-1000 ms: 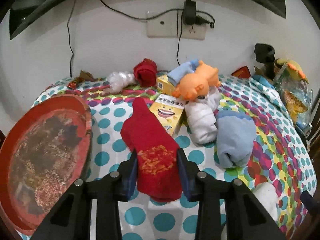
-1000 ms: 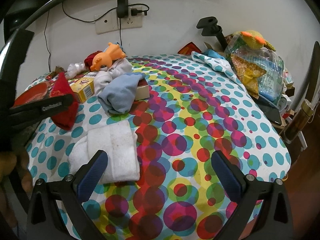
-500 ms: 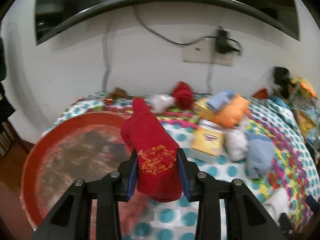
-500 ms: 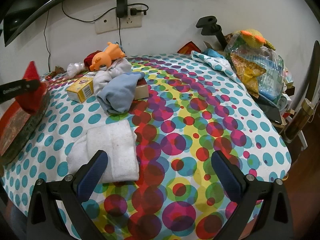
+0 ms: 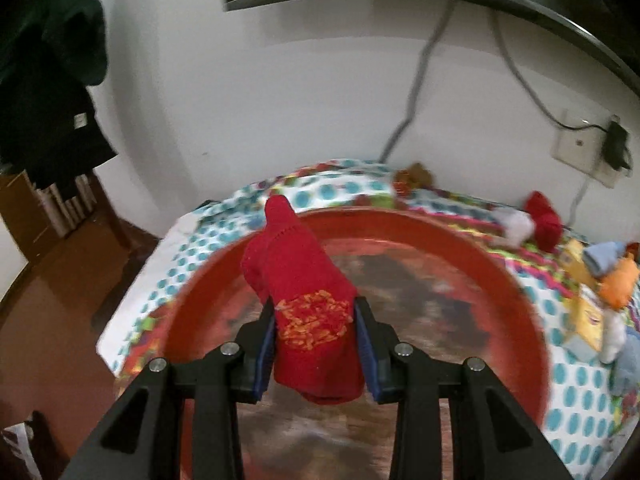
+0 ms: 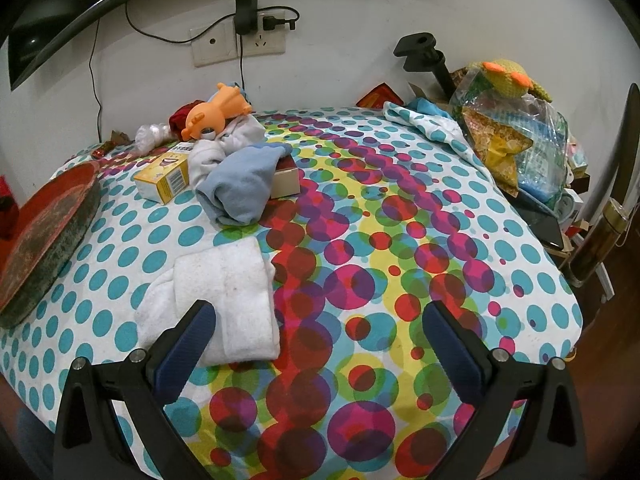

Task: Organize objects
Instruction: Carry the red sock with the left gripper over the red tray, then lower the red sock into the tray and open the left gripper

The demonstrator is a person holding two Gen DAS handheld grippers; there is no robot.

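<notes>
My left gripper point(image 5: 316, 322) is shut on a red sock point(image 5: 304, 280) with an orange pattern, and holds it above the big round red tray point(image 5: 520, 304) at the table's left end. In the right wrist view the same tray point(image 6: 56, 216) lies at the far left. My right gripper point(image 6: 320, 328) stands open over the dotted tablecloth, its left finger just over a folded white sock point(image 6: 224, 292). Behind that lie a light blue sock point(image 6: 244, 184), a yellow box point(image 6: 164, 178), a white sock point(image 6: 224, 144) and an orange toy point(image 6: 216, 110).
A second red sock point(image 5: 542, 220) and a white bundle point(image 5: 516, 224) lie near the wall. A socket with a charger point(image 6: 246, 20) is on the wall. Plastic bags point(image 6: 516, 136) and a black clamp point(image 6: 424, 54) crowd the right end. The table's left edge drops to a wooden floor point(image 5: 60, 280).
My left gripper has carried the red sock leftwards from over the tablecloth to over the red tray, and it has left the right wrist view. The right gripper has stayed still.
</notes>
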